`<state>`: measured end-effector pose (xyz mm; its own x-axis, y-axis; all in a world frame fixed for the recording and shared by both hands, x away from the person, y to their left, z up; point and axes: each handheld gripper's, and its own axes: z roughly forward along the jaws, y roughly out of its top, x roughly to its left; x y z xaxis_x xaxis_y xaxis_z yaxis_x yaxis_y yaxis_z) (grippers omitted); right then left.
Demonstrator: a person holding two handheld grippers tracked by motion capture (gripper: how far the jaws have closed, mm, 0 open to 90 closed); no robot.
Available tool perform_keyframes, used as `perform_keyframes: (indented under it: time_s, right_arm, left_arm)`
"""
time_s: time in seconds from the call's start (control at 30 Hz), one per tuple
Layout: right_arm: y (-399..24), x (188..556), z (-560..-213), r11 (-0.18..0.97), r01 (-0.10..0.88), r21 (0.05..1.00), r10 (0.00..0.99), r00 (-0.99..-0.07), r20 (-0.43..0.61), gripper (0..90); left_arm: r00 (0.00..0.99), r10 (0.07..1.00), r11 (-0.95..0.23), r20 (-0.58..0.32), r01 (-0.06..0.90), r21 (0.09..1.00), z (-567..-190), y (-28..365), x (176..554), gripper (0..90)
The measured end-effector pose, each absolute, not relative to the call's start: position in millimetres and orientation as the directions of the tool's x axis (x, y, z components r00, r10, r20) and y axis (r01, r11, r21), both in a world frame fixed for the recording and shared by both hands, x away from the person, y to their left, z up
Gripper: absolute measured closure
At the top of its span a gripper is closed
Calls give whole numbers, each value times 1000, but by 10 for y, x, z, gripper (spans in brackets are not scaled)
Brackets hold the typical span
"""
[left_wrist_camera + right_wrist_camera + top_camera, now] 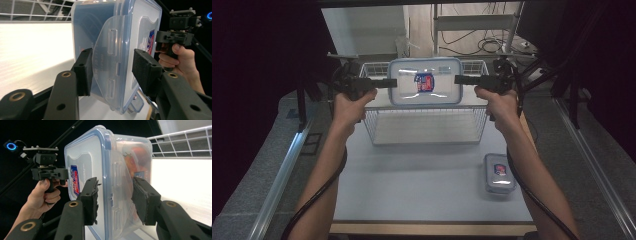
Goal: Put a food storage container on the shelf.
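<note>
A large clear container (424, 82) with a blue-rimmed lid and a red-and-blue label hangs in the air over the white wire basket (427, 127), turned on edge so the lid faces me. My left gripper (392, 83) is shut on its left end and my right gripper (459, 80) on its right end. In the left gripper view the pads (83, 72) clamp the container (117, 50) across a latch flap. In the right gripper view one pad (145, 200) presses the body and the other the lid of the container (100, 170). Something red-orange lies inside.
A smaller lidded container (499, 172) with the same label lies at the right of the white table (412, 185). The basket stands at the table's far side. Black frame bars and cables flank the table on both sides.
</note>
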<state>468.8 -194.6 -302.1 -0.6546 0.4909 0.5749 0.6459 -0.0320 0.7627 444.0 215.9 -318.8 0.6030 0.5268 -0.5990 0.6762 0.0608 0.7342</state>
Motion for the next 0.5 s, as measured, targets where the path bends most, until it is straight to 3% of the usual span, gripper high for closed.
perform_keyframes:
  time_s: [0.5]
  right_arm:
    - [-1877, 4826, -3079, -21, 675, 738, 513, -626, 588, 554]
  left_arm:
    - [573, 604, 38, -553, 673, 739, -3164, 2106, 4484, 487]
